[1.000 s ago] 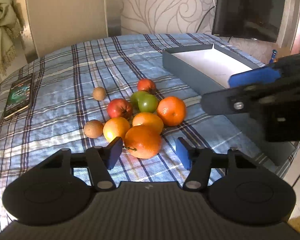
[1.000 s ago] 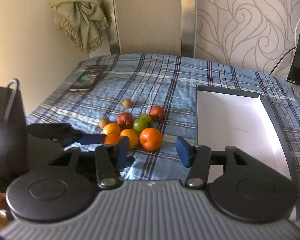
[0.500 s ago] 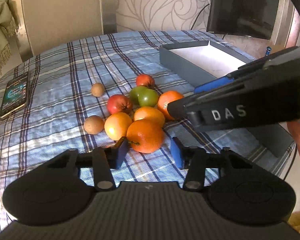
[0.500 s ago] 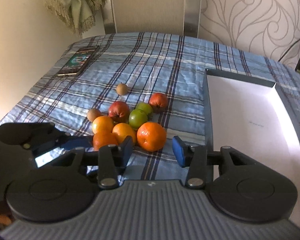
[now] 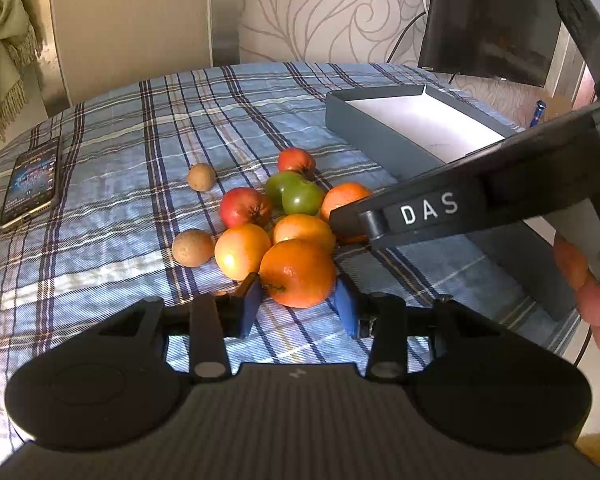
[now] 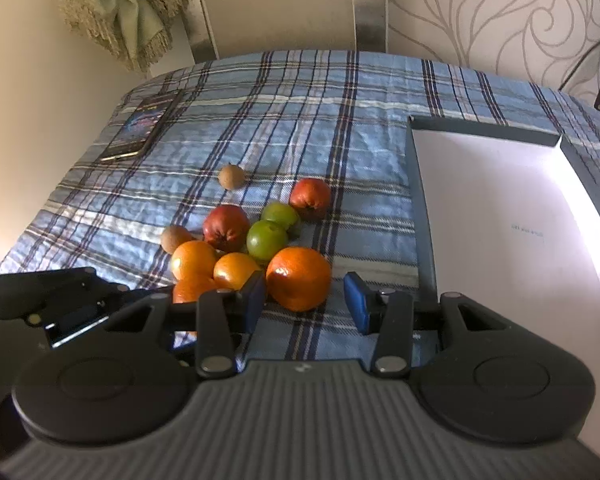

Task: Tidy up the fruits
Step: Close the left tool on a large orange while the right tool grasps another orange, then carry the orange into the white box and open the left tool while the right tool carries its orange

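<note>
We have just been closing both tools: left tool (image 5: 297,306) pinches the nearest round orange (image 5: 297,272); right tool (image 6: 306,300) brackets another orange (image 6: 298,278), right pad apart, for boxing.

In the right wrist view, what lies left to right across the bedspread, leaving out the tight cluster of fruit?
Phone → lone small brown fruit → red fruit at the far right of the group → grey box.
</note>
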